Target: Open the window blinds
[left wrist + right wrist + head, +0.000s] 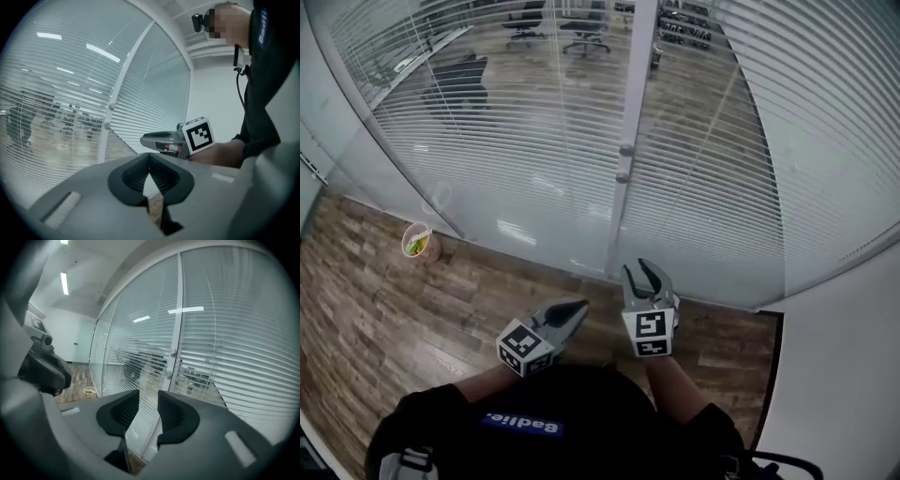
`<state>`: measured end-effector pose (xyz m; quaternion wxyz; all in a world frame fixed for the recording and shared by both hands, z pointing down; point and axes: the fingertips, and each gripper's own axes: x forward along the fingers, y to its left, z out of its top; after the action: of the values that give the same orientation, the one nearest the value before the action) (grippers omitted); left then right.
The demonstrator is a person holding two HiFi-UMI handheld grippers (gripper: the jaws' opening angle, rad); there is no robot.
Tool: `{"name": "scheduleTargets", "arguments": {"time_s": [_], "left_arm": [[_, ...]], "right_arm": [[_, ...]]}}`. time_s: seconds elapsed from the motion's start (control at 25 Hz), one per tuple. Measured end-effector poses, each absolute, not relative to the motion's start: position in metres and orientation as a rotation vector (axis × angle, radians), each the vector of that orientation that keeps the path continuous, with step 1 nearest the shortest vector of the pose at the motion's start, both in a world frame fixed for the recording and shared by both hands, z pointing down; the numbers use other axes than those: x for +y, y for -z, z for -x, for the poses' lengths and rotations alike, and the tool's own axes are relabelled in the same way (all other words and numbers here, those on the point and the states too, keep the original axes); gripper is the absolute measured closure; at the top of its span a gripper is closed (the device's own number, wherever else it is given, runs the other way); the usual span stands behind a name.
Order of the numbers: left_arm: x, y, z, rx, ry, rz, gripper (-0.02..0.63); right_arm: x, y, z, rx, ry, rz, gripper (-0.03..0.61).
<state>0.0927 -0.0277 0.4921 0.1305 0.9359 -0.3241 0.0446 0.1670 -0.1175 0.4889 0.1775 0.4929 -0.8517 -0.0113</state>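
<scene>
White slatted blinds (pixel 534 141) hang behind a glass wall in front of me, and the room beyond shows through the slats. A white post (pixel 628 112) splits the wall and carries two small round knobs (pixel 624 150), one above the other. My right gripper (pixel 636 268) points at the foot of this post, a little short of the glass. Its jaws stand apart with nothing between them, as the right gripper view (pixel 148 397) also shows. My left gripper (pixel 579 306) hangs lower and to the left, its tips together and empty (pixel 149 169).
A small cup (pixel 417 244) with something green in it stands on the wooden floor by the glass at the left. A white wall (pixel 853 375) closes the right side. Office chairs (pixel 581 33) stand beyond the glass.
</scene>
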Motion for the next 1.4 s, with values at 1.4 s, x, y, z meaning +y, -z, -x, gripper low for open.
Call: {"name": "scheduleTargets", "arguments": {"time_s": [1.4], "left_arm": [[0.06,-0.445,-0.051,-0.645,0.013,-2.955,0.614]], "right_arm": [[0.043,-0.448,-0.089,-2.659,-0.117,-1.455,0.474]]}}
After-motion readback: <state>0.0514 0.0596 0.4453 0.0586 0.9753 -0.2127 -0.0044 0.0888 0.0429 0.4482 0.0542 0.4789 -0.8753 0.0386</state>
